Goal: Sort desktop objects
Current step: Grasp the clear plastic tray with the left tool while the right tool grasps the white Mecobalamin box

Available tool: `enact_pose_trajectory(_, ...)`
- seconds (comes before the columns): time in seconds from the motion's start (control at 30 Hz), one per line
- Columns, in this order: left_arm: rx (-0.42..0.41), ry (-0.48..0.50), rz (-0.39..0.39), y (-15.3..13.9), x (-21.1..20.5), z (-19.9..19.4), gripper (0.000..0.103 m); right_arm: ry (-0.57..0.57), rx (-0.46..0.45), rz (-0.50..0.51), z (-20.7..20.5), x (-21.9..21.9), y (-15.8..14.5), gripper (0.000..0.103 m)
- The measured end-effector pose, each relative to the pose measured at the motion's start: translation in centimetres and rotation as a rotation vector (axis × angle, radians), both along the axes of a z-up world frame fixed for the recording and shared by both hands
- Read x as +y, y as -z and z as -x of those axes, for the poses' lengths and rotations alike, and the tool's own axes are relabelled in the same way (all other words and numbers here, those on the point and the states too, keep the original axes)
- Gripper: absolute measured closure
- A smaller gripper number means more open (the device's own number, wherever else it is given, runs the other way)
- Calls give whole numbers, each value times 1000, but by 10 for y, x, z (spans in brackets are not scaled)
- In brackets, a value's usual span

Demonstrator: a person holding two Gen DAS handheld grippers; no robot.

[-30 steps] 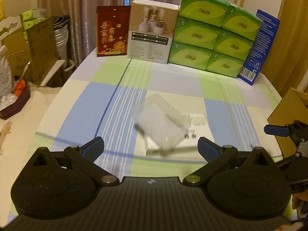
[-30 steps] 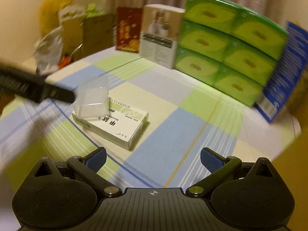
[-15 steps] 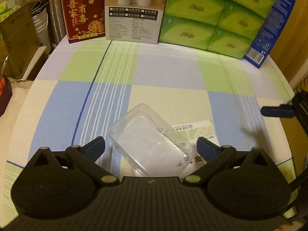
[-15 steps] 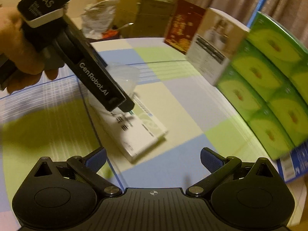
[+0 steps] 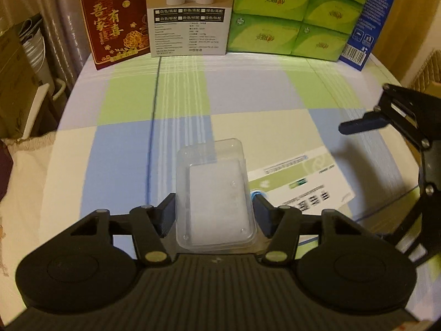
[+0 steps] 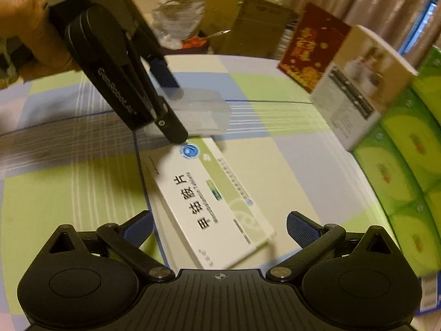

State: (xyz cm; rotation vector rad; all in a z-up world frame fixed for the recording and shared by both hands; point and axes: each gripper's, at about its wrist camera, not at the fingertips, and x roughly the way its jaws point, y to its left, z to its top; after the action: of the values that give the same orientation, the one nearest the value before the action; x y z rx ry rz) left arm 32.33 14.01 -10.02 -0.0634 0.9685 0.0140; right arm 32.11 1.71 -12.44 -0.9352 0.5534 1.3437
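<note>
Since the earlier frame the left gripper (image 5: 213,215) has been coming down over the clear plastic tray (image 5: 213,193), which was ahead of it before and is now lying between its fingers (image 5: 168,215); those fingers are closing in on the tray's two long sides, seemingly just meeting them. The tray is sitting on the checked table (image 5: 124,149), its edge overlapping one end of the white medicine box (image 6: 212,207). The right gripper (image 6: 219,227) is hovering over the box's other end with fingers spread wide and holding nothing. Tissue packs (image 5: 286,19) are standing along the table's far edge
</note>
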Motion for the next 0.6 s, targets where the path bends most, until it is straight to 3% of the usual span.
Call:
enact_pose_trajectory(0.37, 54, 175, -103, 14, 17, 3, 51, -44, 24, 90, -8, 33, 13, 3)
enact_pose_trajectory(0.6, 46, 260, -152, 15, 13, 0, 48, -42, 83, 123, -9, 35, 14, 23)
